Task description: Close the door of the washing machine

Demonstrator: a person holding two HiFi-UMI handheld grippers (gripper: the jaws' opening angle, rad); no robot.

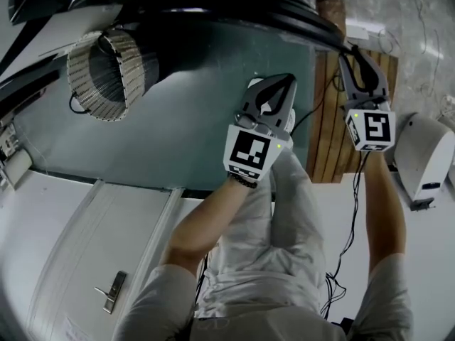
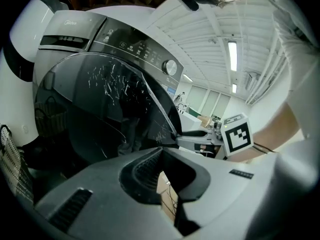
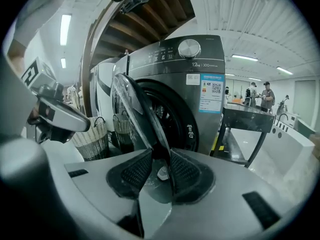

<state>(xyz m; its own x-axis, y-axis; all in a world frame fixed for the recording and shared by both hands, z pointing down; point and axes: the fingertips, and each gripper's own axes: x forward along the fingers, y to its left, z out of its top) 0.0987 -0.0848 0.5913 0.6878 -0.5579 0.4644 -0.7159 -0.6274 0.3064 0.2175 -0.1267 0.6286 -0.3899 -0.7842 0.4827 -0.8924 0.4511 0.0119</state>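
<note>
A dark grey washing machine (image 3: 200, 84) stands with its round glass door (image 3: 132, 104) swung open towards me. My right gripper (image 3: 156, 154) is open, and the door's outer rim stands between its fingertips; the pads are close on both sides of it. In the left gripper view the door's dark glass (image 2: 100, 109) fills the left, with the right gripper (image 2: 200, 134) at its edge. My left gripper (image 2: 160, 156) is shut on nothing and hangs a little short of the door. From the head view the left gripper (image 1: 274, 84) is left of the right gripper (image 1: 359, 52), under the door's dark curved rim (image 1: 284, 9).
A wicker basket (image 1: 99, 69) stands on the teal floor to the left; two baskets (image 3: 90, 139) show beside the machine. A dark metal table (image 3: 245, 119) and a white tub (image 3: 295, 134) stand right of it. Wooden slats (image 1: 330, 119), a white appliance (image 1: 426, 155) and cables (image 1: 348, 240) lie nearby.
</note>
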